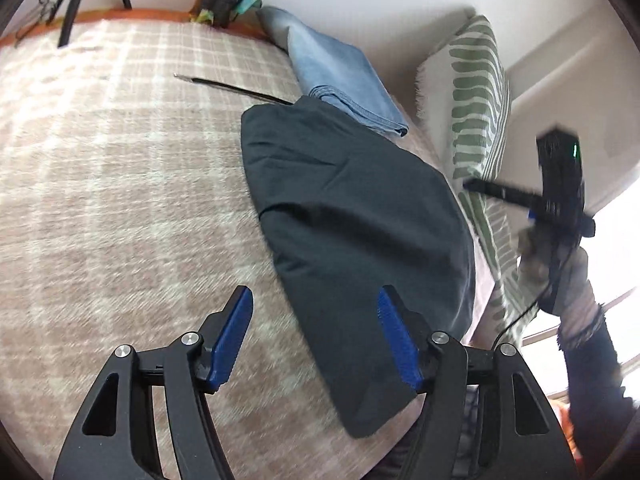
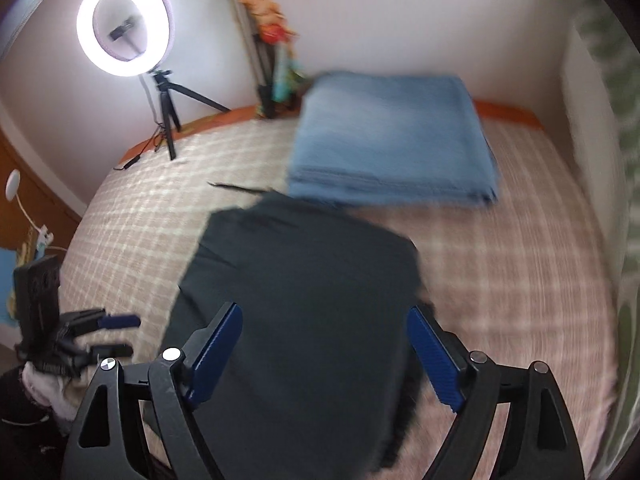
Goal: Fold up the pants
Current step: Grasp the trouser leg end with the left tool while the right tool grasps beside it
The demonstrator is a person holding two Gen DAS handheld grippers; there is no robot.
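Seemed soft, light, floppy: dark folded pants on checked bed cover, best pinched at edge; 2 grippers spread, empty.

Left gripper hung over the bed, blue pads spread apart, nothing pinched between them. Dark folded pants lay flat on the checked blanket, their near corner reaching just under the right-hand pad. Folded blue jeans sat beyond, their near end touching the dark pants. A thin black rod poked out from under the pants' far edge. Green striped pillow stood against the wall. Right gripper, blurred, was raised off to the side in a hand.
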